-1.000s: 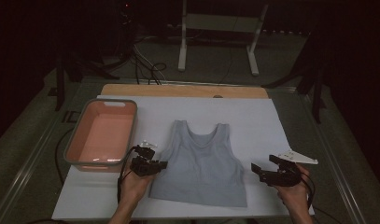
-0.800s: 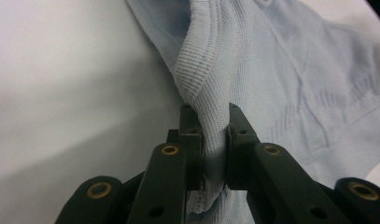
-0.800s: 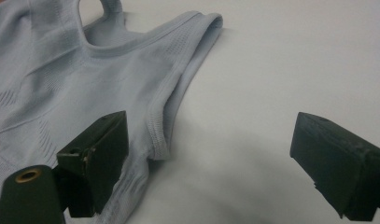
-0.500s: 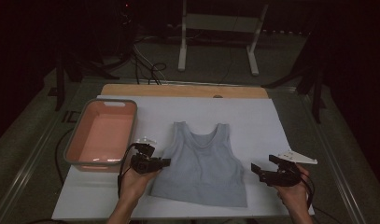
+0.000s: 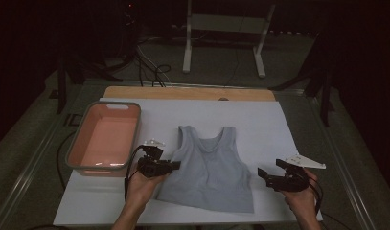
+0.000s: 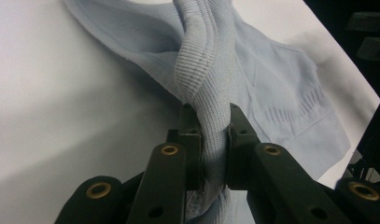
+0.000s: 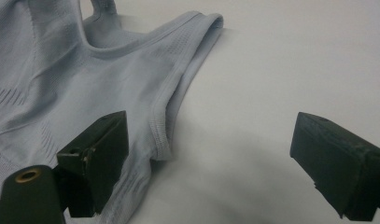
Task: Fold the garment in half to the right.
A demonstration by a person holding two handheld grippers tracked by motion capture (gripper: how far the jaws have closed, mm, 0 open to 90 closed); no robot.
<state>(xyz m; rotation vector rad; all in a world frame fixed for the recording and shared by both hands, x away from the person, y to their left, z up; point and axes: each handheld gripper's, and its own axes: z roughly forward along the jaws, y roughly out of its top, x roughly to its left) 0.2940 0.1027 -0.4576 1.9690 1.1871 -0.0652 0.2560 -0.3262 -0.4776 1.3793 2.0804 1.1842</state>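
Standing by the table here: there's a light blue knit tank top (image 5: 209,170) lying flat on the white sheet (image 5: 259,120), roughly in the middle and toward the near edge, straps pointing to the far side. A salmon plastic tub (image 5: 105,139) sits just left of it.

The left gripper (image 5: 171,165) is already clamped on the top's left side edge, around the armhole. In the left gripper view you can see the ribbed fabric (image 6: 204,70) bunched into a rope between the two jaws, squeezed tight. The right gripper (image 5: 264,175) has its jaws wide apart, holding nothing, parked on the sheet just right of the top's near right corner. Its own view shows the right armhole hem (image 7: 171,107) near one jaw.

How it'll handle, my guess: super light, totally floppy, stretchy rib knit. No stiffness at all, so anything you lift just drapes and drags the rest along. Not slippery against the rubbery jaws, not fragile either, though a hard pinch could pull the knit. I'd grab it on the doubled hems (armhole, strap or bottom edge) since they're thicker and bite better than a single layer, and mirror the left grip on the right side
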